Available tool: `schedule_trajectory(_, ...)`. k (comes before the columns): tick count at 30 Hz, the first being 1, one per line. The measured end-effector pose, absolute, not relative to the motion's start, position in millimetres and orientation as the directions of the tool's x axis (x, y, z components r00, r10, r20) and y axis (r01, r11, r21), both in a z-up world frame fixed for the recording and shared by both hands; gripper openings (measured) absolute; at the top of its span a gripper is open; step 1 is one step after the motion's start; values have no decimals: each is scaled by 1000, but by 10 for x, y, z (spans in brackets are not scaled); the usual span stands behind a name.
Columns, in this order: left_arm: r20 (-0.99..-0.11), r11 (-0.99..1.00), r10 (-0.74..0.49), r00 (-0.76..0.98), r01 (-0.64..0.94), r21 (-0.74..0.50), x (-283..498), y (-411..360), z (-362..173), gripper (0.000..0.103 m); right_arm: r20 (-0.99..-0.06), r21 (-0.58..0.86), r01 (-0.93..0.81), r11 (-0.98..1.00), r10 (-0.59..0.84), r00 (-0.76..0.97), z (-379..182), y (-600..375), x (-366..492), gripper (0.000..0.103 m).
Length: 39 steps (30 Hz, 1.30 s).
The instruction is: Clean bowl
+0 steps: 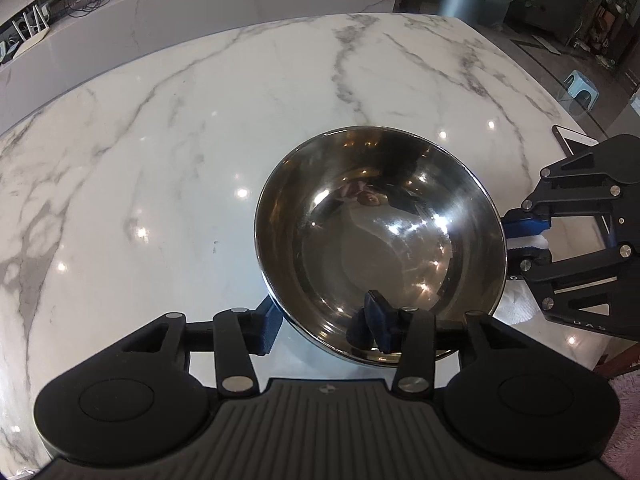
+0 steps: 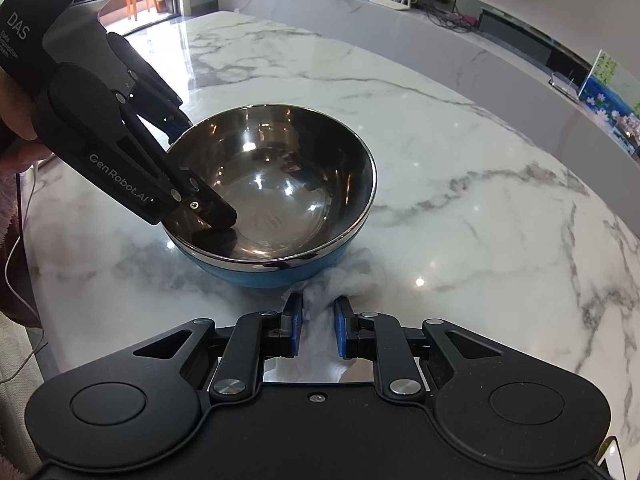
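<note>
A bowl point(image 1: 380, 232) point(image 2: 280, 184), steel inside and blue outside, stands on the marble table point(image 1: 200, 140). My left gripper point(image 1: 324, 320) point(image 2: 196, 176) straddles its near rim, one finger outside the wall and the other inside. The jaws stand apart and the pads do not press the rim. My right gripper point(image 2: 318, 320) point(image 1: 524, 240) is shut on a crumpled white tissue point(image 2: 320, 308) point(image 1: 528, 242). It hangs just beside the bowl's outer wall, with the tissue touching the table there.
A phone point(image 1: 572, 140) lies near the table's right edge. Pink fluffy fabric point(image 1: 624, 400) shows past that edge. A person's hand point(image 2: 16, 120) holds the left gripper, and a thin cable point(image 2: 16, 240) runs below it. A marble counter point(image 2: 440, 24) stands beyond the table.
</note>
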<state>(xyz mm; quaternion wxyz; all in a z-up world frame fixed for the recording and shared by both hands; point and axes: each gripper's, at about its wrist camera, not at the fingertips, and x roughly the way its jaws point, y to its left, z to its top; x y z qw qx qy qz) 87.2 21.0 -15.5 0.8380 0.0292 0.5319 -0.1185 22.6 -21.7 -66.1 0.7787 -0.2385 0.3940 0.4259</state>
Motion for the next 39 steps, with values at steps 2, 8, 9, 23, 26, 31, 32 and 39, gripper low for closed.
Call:
schedule_trajectory(2, -897, 971, -166, 410, 226, -76, 873, 230, -150, 33, -817, -37, -852, 522, 475, 326, -669, -185, 219, 16)
schedule_trajectory(8, -892, 971, -153, 424, 235, -55, 873, 225, -139, 29, -817, -43, -852, 521, 473, 331, -584, -263, 299, 16)
schedule_trajectory(9, -891, 969, -156, 427, 243, -53, 871, 218, -136, 29, -813, -46, -848, 528, 474, 339, -572, -260, 300, 16)
schedule_trajectory(23, -884, 955, -159, 439, 297, -24, 891, 127, -142, 28, -725, -68, -787, 613, 512, 462, -104, -1244, 776, 16)
schedule_trajectory(26, -883, 957, -151, 445, 291, -16, 900, 122, -146, 28, -733, -69, -796, 601, 511, 450, -125, -1277, 761, 16)
schedule_trajectory(31, -880, 960, -139, 453, 280, -7, 909, 119, -151, 28, -772, -63, -825, 561, 497, 397, -208, -1191, 667, 16)
schedule_trajectory(32, -880, 960, -137, 455, 279, -6, 909, 118, -151, 28, -780, -65, -830, 553, 491, 388, -236, -1169, 660, 16)
schedule_trajectory(39, -876, 978, -155, 457, 195, -71, 935, 237, -108, 37, -807, -73, -845, 529, 466, 362, -333, -1108, 659, 16)
